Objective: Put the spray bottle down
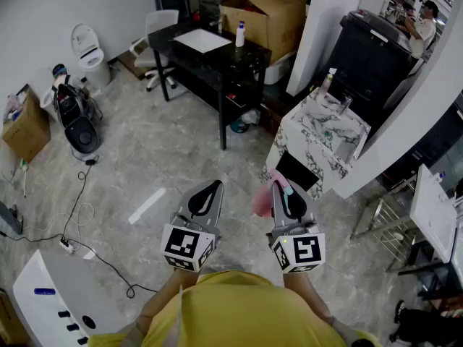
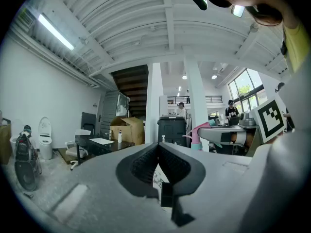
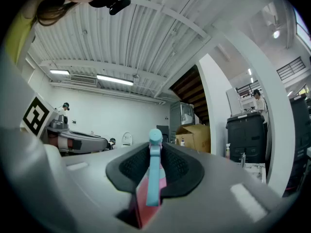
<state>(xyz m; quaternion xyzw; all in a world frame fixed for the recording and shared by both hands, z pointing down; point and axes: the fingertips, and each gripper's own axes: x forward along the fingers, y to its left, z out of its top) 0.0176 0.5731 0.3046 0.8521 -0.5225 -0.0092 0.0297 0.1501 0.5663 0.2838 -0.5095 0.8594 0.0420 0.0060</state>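
In the right gripper view, the pink spray bottle (image 3: 154, 178) with its teal trigger and nozzle stands upright between the dark pads, and my right gripper (image 3: 155, 147) is shut on it. In the head view the bottle (image 1: 262, 197) shows as a pink body at the inner side of the right gripper (image 1: 286, 194), held level above the floor. My left gripper (image 1: 206, 194) is beside it on the left, and its jaws meet with nothing between them (image 2: 158, 147). The left gripper view catches the bottle (image 2: 196, 136) in the other gripper at right.
A marble-topped counter (image 1: 312, 139) with a small bottle and a faucet stands just ahead on the right, against a white pillar. A black desk (image 1: 189, 53) and a cardboard box (image 1: 264, 9) are farther back. Cables (image 1: 79, 215) run over the tiled floor at left.
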